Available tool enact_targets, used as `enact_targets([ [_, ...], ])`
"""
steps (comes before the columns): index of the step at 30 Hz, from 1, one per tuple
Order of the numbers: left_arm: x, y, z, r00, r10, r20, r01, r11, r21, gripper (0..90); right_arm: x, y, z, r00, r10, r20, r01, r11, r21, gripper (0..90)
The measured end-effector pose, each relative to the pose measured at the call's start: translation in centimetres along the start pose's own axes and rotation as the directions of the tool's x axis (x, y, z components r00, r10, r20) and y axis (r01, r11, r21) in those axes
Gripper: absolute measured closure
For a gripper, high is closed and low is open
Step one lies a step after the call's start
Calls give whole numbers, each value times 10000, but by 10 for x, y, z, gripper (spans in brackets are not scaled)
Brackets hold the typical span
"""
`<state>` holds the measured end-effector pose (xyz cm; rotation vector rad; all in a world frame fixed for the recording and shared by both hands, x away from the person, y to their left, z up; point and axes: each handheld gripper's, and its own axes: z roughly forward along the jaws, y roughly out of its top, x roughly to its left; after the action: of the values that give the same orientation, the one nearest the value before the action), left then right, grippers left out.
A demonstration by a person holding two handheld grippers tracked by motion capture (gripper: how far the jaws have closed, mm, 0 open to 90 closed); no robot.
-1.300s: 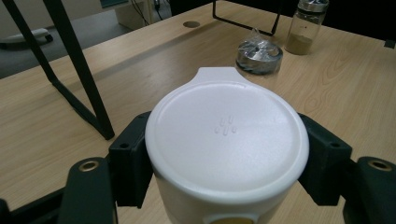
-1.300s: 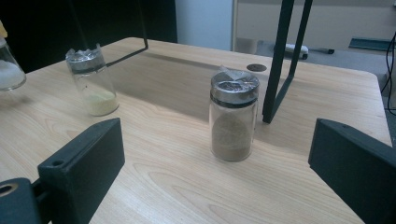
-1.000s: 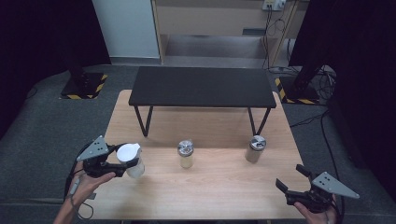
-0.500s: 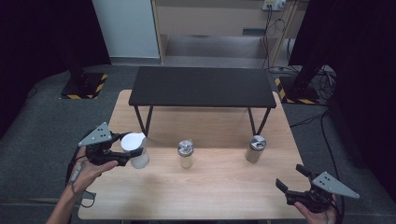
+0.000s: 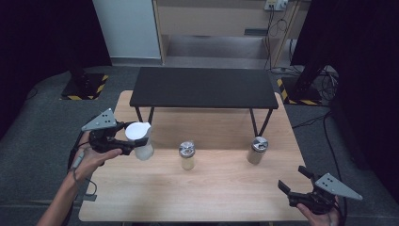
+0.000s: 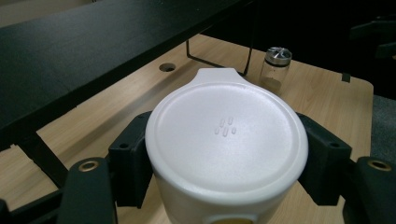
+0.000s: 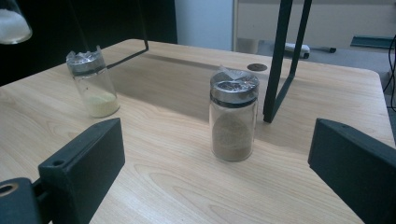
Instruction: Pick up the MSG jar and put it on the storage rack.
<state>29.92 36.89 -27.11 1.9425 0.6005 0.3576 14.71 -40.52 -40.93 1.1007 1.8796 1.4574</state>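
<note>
My left gripper (image 5: 134,147) is shut on a white-lidded jar (image 5: 139,141) and holds it lifted above the left side of the wooden table (image 5: 211,197). In the left gripper view the jar's white lid (image 6: 226,137) sits between both black pads (image 6: 130,161). A glass shaker with pale powder (image 5: 187,155) stands mid-table, also seen in the right gripper view (image 7: 92,81). A second shaker with brown powder (image 5: 257,150) stands to the right, close ahead of my right gripper (image 7: 217,172). My right gripper (image 5: 294,185) rests open at the front right corner, nothing between its jaws.
A low black bench (image 5: 204,88) on thin metal legs stands across the back half of the table. One of its legs (image 7: 280,60) rises just behind the brown shaker. Grey floor surrounds the table.
My left gripper has risen with the white-lidded jar, lifting it off the table and carrying it slightly toward the back. The right gripper has stayed put.
</note>
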Motion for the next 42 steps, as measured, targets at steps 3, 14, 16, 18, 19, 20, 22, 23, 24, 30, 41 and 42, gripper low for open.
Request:
enact_targets([
  [3,0,9,1,9999,91,-50,-91,9999,78,296,0,0,0,10000,15,2,-15,10000,1,42],
  [14,8,40,5,9998,177,-81,-176,9997,148,296,0,0,0,10000,27,-9,-27,10000,5,43],
  [16,8,46,6,9997,219,-136,-217,9997,117,296,-1,0,0,10000,33,-8,-33,10000,-1,43],
  [18,9,53,7,9996,264,-136,-262,9996,141,296,-1,0,0,10000,38,-6,-38,10000,-5,42],
  [19,9,56,7,9995,276,-145,-274,9995,147,296,-1,0,0,10000,37,-9,-37,10000,-4,42],
  [20,8,59,8,9993,319,-171,-316,9994,166,296,-1,0,0,10000,37,-9,-37,10000,-7,43],
  [22,8,66,10,9993,319,-211,-316,9994,162,296,-1,0,0,10000,39,-12,-39,10000,-8,43],
  [23,7,69,10,9992,293,-255,-290,9995,152,296,-1,0,0,10000,39,-12,-39,10000,-8,43],
  [24,6,73,11,9991,308,-307,-304,9994,151,296,-1,0,0,10000,40,-14,-40,10000,-5,43],
  [30,10,89,15,9992,162,-365,-160,9999,59,295,-2,-1,-1,10000,63,-31,-63,10000,-13,43],
  [41,18,118,19,9980,-8,-626,-6,9997,-233,295,-2,-1,-1,9999,98,-74,-98,10000,-6,43],
  [42,18,118,19,9980,-8,-626,-6,9997,-233,295,-2,-1,-1,9999,98,-74,-98,10000,-6,43],
])
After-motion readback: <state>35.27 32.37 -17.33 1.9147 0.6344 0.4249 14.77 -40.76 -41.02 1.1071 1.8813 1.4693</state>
